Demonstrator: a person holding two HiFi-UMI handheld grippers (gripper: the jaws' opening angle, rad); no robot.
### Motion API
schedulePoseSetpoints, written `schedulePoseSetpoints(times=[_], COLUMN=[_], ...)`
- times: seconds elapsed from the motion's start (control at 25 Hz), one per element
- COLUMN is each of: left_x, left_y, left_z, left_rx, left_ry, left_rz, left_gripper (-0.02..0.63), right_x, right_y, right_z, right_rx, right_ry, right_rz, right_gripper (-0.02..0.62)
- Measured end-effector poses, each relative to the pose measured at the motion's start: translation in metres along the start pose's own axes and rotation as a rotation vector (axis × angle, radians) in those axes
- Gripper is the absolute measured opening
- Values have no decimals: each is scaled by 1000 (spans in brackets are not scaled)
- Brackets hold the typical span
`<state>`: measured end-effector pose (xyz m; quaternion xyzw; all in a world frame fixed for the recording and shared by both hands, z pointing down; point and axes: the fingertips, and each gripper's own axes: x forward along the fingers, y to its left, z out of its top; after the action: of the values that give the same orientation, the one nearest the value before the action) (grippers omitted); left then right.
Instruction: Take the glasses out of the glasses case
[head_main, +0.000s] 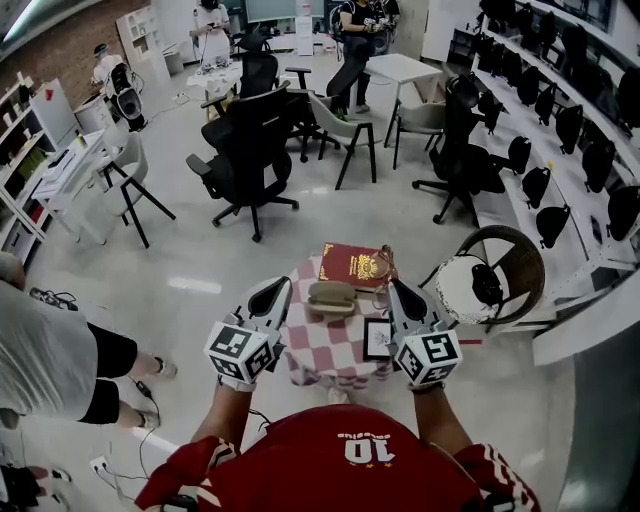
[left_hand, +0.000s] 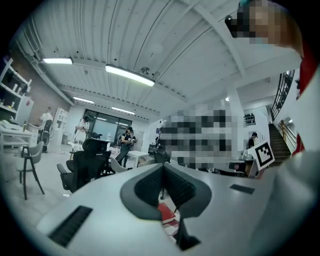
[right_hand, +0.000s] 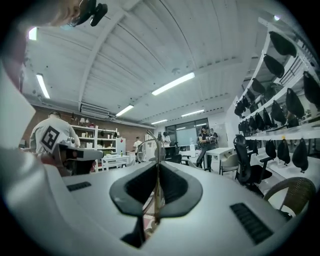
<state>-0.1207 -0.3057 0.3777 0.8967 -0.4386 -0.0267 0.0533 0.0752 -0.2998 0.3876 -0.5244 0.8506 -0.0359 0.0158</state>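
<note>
Looking along its own jaws, the right gripper view shows what the head view barely does: the right gripper (right_hand: 157, 172) pinches thin wire-rimmed glasses (right_hand: 158, 150), seen edge-on, rim rising above the tips. Beside it the left gripper (left_hand: 163, 172) is closed and empty, and the olive glasses case (head_main: 332, 296) lies between both tools.
</note>
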Motion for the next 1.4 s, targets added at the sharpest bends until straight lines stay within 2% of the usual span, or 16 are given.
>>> schedulePoseSetpoints(times=[0.16,0.64,1.4], left_x=[1,-6,-5], left_y=[-2,7,7], left_z=[7,8,8], left_rx=[-31,38,32], left_ry=[-31,-37,-37], left_rz=[-5,55,51], left_gripper=[8,8,8], right_x=[0,4,3], right_y=[-3,-6,-1], right_z=[6,-3,-5], right_rx=[2,-8,-4], right_ry=[-37,-18,2], right_rz=[-18,-59,-42], right_gripper=[26,26,26])
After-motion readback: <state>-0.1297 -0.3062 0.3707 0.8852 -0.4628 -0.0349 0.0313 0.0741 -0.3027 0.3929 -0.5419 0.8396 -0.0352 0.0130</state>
